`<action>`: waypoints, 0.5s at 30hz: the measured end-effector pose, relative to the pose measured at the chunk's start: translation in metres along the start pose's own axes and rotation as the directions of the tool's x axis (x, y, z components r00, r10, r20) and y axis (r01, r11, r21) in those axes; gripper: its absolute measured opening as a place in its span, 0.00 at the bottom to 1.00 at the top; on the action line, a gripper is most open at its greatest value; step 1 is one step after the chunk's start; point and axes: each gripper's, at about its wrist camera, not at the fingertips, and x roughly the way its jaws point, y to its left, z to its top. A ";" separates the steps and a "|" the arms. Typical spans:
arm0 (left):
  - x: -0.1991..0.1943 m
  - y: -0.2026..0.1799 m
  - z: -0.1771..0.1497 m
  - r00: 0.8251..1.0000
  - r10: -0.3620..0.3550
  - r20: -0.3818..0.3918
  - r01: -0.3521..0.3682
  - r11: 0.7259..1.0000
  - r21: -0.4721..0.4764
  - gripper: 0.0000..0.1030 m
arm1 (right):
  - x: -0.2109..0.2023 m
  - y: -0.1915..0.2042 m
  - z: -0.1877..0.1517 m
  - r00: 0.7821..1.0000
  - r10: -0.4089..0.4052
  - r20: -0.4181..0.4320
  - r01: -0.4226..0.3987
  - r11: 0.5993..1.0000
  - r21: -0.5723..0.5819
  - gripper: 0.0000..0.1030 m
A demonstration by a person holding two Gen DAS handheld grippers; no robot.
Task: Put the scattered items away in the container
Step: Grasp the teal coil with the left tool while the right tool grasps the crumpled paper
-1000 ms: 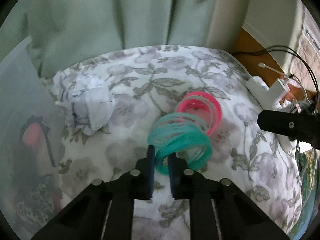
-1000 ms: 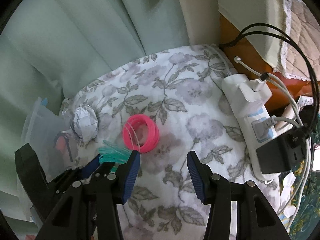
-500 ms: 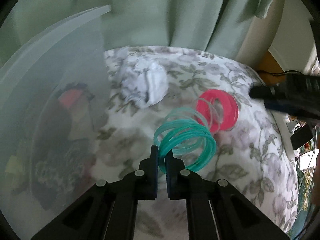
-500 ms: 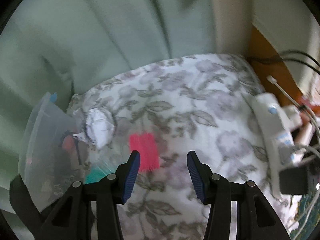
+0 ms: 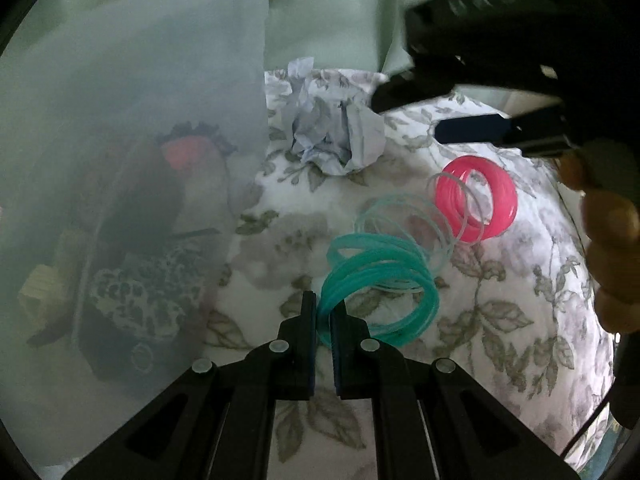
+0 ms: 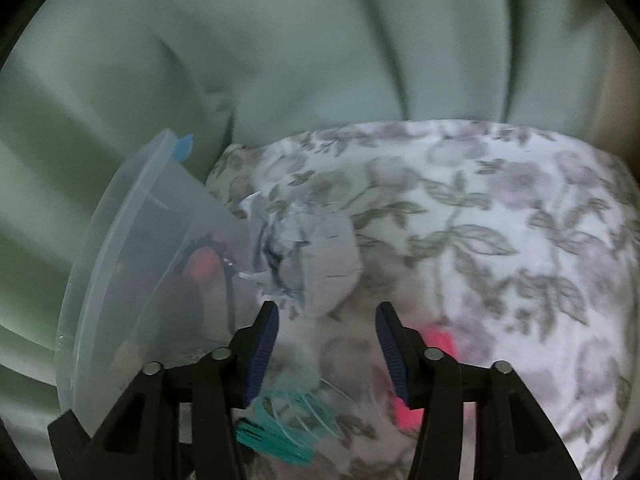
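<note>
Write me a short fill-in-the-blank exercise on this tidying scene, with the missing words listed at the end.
1. The left tongs are shut on the ____ end of the plastic spring.
2. The spring's far end is ____.
3. The right tongs are open and point at the crumpled ____.
4. The translucent container stands to the ____ of the paper.

Missing words: teal; pink; paper; left

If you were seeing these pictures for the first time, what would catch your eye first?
The plastic spring toy, teal fading to pink, stretches across the floral bedspread, its teal end pinched in the left hand-held gripper. Behind it lies a crumpled paper ball, with the open right hand-held gripper poised over it. On the left stands the translucent container, already holding items.
</note>
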 end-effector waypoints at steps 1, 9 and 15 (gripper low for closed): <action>0.002 0.001 0.000 1.000 -0.001 -0.006 0.001 1.000 -0.005 0.06 | 0.005 0.002 0.002 1.000 0.015 -0.005 -0.015 1.000 -0.004 0.59; 0.014 0.004 0.001 1.000 -0.005 -0.016 0.004 1.000 -0.016 0.07 | 0.044 0.008 0.021 0.996 0.075 -0.050 -0.075 0.997 0.006 0.74; 0.014 0.002 0.003 1.000 -0.007 -0.018 0.007 1.000 -0.015 0.07 | 0.067 0.012 0.030 0.995 0.061 -0.079 -0.062 0.998 -0.008 0.78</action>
